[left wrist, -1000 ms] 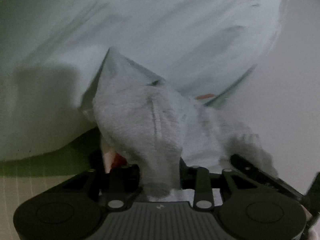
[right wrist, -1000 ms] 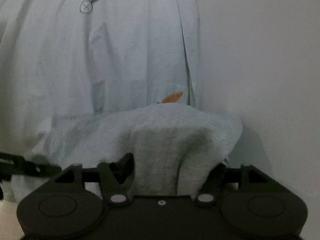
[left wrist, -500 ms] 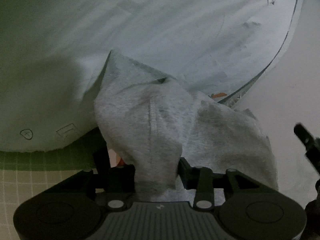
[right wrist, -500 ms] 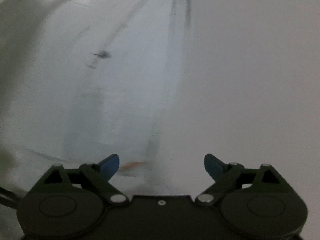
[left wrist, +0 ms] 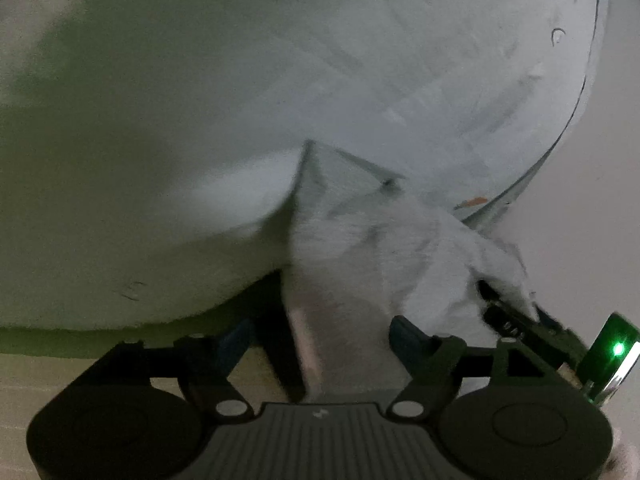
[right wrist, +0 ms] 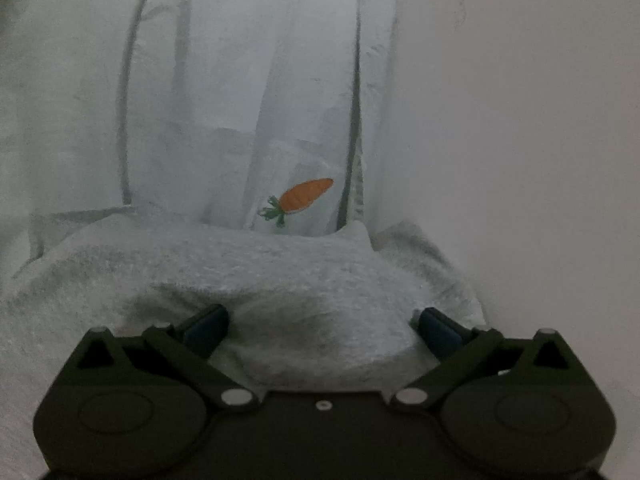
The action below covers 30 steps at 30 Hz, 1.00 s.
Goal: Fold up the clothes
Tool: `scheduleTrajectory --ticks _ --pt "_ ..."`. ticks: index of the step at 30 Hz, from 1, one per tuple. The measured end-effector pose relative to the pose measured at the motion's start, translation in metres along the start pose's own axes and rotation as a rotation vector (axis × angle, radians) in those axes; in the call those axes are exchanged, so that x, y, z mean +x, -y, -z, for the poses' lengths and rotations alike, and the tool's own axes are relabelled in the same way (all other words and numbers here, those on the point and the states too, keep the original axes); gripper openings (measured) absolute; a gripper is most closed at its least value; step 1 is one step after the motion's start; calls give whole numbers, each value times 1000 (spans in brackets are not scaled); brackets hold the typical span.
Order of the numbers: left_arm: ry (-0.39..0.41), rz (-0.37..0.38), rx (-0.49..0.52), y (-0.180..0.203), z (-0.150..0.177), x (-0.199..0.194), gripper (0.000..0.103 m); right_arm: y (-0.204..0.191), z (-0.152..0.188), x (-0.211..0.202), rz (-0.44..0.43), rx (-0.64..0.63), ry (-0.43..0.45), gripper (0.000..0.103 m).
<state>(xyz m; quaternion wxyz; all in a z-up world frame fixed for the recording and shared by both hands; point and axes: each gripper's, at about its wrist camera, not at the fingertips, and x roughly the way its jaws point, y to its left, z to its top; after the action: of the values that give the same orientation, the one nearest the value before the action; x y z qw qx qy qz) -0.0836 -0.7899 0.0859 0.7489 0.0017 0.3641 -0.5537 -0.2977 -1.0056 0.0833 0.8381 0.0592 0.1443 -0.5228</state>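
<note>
Now both tools stand spread apart. The left gripper (left wrist: 320, 332), which a second ago was pinching a grey fleecy fold, has let it go: its blue fingers (left wrist: 408, 330) stand wide, with the cloth lying loose between them. The right gripper (right wrist: 324, 326), which half a second ago hovered with nothing between its jaws over blurred fabric, is back at the fold, released, its jaws wide on either side of the bunched hem.

By my judgement the turned-up hem has just been laid down, so this fold is set and the grip is free for another.

One garment (right wrist: 248, 120) is in view, pale, lying on the white surface (right wrist: 520, 120), its fleecy inner side folded over near the grippers. It bears one carrot patch (right wrist: 302, 198). Two grippers show.
</note>
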Motion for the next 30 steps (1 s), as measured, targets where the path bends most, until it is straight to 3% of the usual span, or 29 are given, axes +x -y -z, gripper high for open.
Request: scheduleTrajectory --ticks 6,14,18,22,30 --pt "90 -8 95 2 19 -45 103 1 -13 -14 -11 43 -23 103" --pt "175 16 252 26 53 -123 103 -20 -12 -142 59 122 4 103" --pt "197 31 271 37 76 -152 103 -32 13 -206 14 168 -12 103" --pt "190 19 289 41 104 -168 103 -47 40 -256 3 152 -50 103" --pt "75 6 293 34 167 -200 103 -27 101 -330 17 194 -124 103"
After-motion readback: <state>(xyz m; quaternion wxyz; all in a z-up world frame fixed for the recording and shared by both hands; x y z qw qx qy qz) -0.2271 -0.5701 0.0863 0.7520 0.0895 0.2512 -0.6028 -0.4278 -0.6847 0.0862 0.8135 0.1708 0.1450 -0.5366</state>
